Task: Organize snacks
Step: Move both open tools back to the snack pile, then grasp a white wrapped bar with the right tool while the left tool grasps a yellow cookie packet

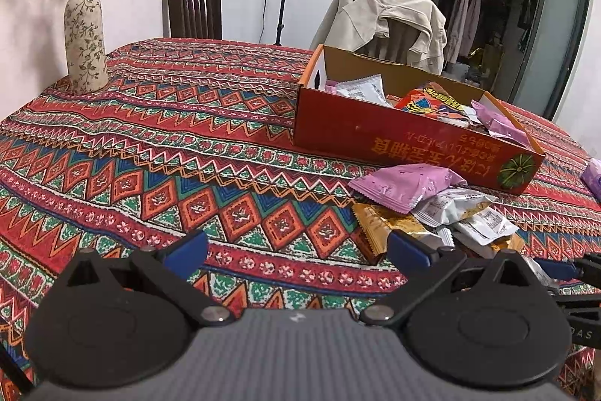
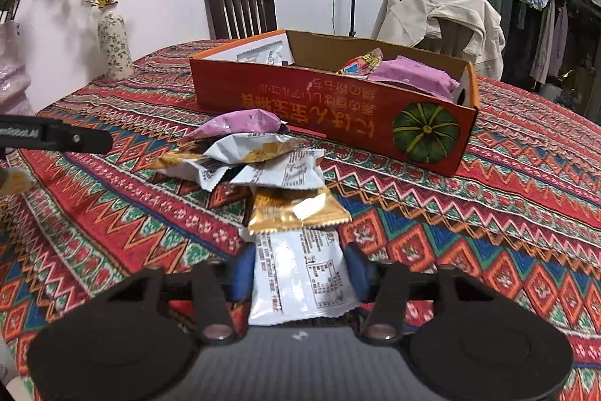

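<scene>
The right gripper (image 2: 302,275) closes its blue-padded fingers (image 2: 242,273) on the crinkled sides of a white foil snack packet (image 2: 300,273), printed face up with fine black text and a table of figures. The packet lies flat on the woven tablecloth (image 2: 469,243), a heavy fabric banded in red, orange, green and blue zigzags and diamonds.

Just beyond the held packet sits a glossy gold wrapper (image 2: 296,209) with serrated ends, and past it a loose heap of white, gold and lilac pouches (image 2: 244,145), overlapping one another. Behind the heap stands a long, open-topped orange cardboard box (image 2: 330,100), its side printed with yellow characters and a green pumpkin; several lilac, white and multicoloured sachets already rest inside.

The left gripper (image 1: 296,248) hangs with its jaws spread wide and nothing between them, its right-hand pad close by the gold wrapper (image 1: 379,228) at the near edge of the heap.

A tall ceramic vase (image 1: 84,44), sprigged with a leaf pattern and holding yellow blossom twigs, stands at the table's far left. A dark slatted wooden chair (image 1: 191,2) and another draped with a cream jacket (image 1: 383,17) line the far side.
</scene>
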A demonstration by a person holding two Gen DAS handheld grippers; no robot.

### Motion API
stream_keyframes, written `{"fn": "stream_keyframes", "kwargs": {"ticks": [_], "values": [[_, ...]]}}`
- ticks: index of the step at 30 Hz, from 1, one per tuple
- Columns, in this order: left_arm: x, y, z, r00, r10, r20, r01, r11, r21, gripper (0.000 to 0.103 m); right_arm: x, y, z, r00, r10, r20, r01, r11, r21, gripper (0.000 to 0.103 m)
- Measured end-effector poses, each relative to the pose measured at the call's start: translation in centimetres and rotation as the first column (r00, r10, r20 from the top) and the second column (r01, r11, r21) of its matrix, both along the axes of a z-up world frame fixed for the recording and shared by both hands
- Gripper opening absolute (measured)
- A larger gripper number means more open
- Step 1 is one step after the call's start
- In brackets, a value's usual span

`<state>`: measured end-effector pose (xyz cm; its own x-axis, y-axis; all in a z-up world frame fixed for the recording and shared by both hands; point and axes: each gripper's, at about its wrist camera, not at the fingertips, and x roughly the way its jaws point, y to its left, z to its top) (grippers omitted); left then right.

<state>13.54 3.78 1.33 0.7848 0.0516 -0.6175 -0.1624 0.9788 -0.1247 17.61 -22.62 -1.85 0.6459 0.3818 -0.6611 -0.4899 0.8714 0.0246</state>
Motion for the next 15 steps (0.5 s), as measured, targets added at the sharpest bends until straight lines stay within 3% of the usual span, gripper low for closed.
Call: {"fn": "stream_keyframes", "kwargs": {"ticks": [7,15], "values": [[-0.4,-0.5,0.4,1.000,-0.004,0.007,0.004,1.000,0.002,0.103,-2.7,-1.1,1.7,0.997,-0.023,0.076,0.022,1.000,0.022,0.040],[0.7,-1.4,0.0,1.000,-0.008,-0.018,0.008,1.000,0.000,0.103,-3.2,-2.2,3.8,0.981,-0.101,0.167,0.091,0.994,0.066,0.040]]}}
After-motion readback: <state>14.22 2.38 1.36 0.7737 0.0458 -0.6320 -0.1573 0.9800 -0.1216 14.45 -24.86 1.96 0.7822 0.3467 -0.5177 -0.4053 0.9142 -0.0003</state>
